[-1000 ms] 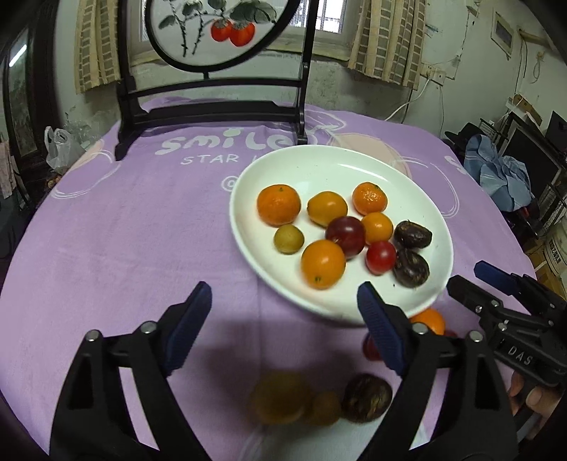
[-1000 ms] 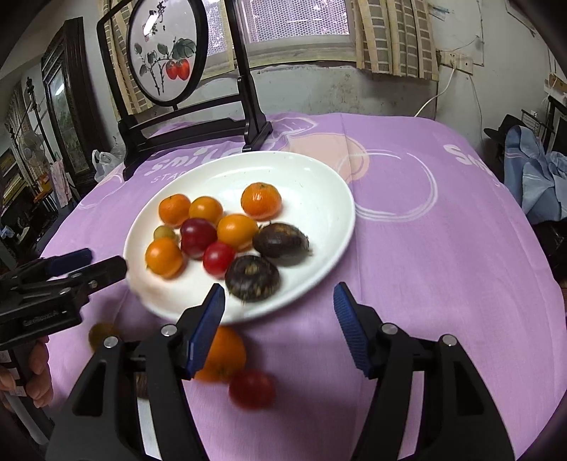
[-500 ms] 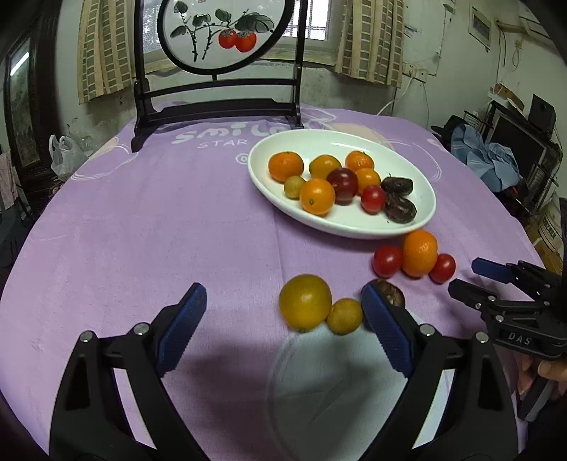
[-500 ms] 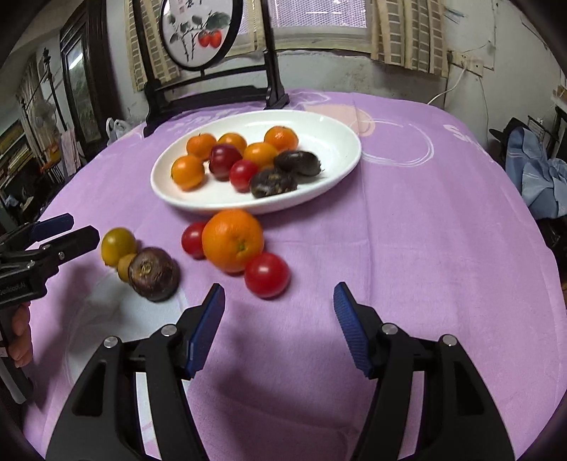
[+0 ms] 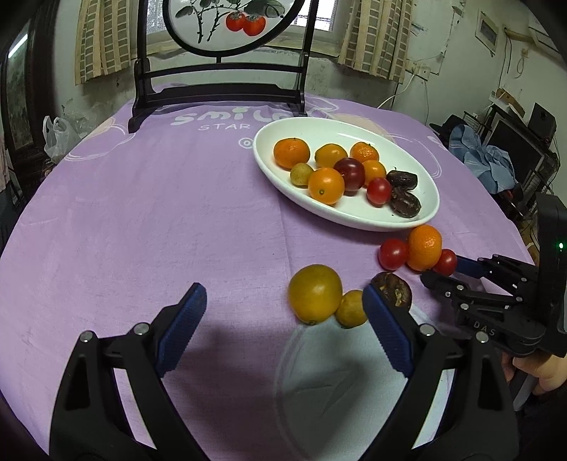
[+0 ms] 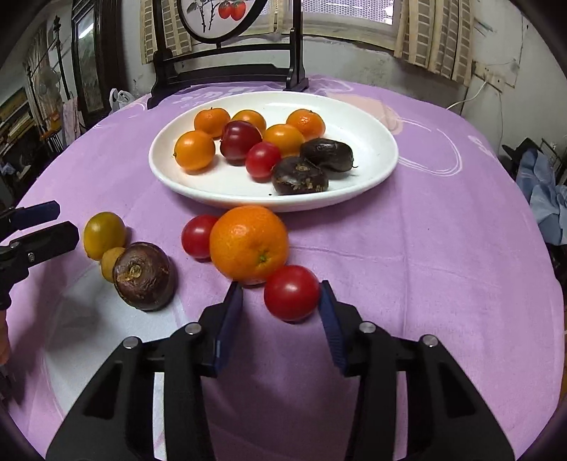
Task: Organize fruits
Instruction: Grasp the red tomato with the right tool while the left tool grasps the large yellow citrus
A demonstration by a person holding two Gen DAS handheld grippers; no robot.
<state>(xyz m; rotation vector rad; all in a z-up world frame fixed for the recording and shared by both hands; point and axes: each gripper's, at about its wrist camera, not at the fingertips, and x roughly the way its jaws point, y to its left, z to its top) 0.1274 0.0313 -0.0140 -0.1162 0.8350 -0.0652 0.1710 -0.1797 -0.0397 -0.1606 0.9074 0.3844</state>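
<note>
Purple cloth [image 6: 425,230]: right gripper [image 6: 281,301] fingers closing round a tomato [image 6: 291,292] touching the orange [image 6: 248,243]; left gripper [image 5: 283,315] released.

Surface cloth [image 6: 443,248]: showing lilac purple, carrying white looping lines and white lettering.
Plate [image 6: 372,177]: gleaming plain white.
Mandarin beside plate [image 6: 248,244]: glowing bright orange, showing a small green stem scar.
Nearest tomato [image 6: 291,292]: shining glossy red.
Second tomato [image 6: 196,235]: shining the same red.
Round yellow fruit [image 6: 104,232]: showing dull golden yellow.
Dark fruit on cloth [image 6: 143,275]: showing brown-purple, carrying a tan crusty patch.
Fruits on plate [image 6: 195,149]: mixing orange, red, deep maroon and near-black brown.
Left tongs [image 5: 283,324]: showing black arms, ribbed blue pads.
Right tongs [image 6: 281,301]: showing black arms, ribbed blue pads.
Round screen [image 5: 234,21]: showing red fruit, green leaves, black frame.
Curtains [image 6: 436,35]: showing beige-and-brown check.
</note>
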